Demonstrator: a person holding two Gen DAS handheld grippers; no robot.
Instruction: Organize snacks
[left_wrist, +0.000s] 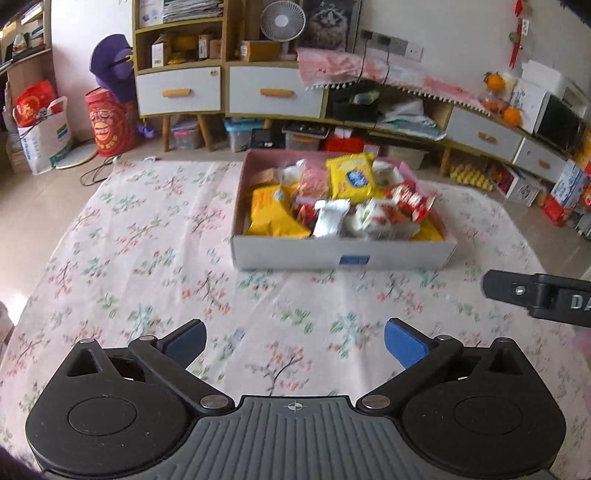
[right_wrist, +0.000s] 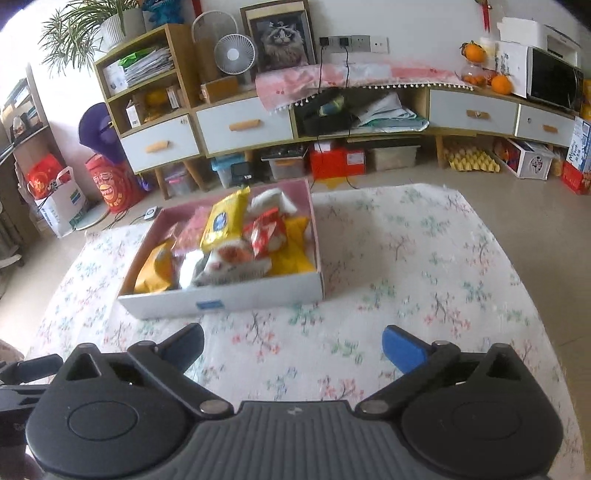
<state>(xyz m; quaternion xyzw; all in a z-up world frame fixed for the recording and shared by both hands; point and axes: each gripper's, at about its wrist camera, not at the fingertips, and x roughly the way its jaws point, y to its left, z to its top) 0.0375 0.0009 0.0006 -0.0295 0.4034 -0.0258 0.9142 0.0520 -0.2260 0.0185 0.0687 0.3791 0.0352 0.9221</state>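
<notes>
While both views show the snack box (left_wrist: 295, 254), only the right wrist view shows the potted plant (right_wrist: 85, 33).

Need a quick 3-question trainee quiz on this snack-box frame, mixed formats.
1. True or false: the left claw holds a snack.
2. Where are the snacks? A) scattered on the cloth B) piled in the box C) on the shelf
3. Fill in: the cloth under the box has a ____ print.

Key: 1 false, both it and the right claw are open and hold nothing; 2 B; 3 floral.
</notes>
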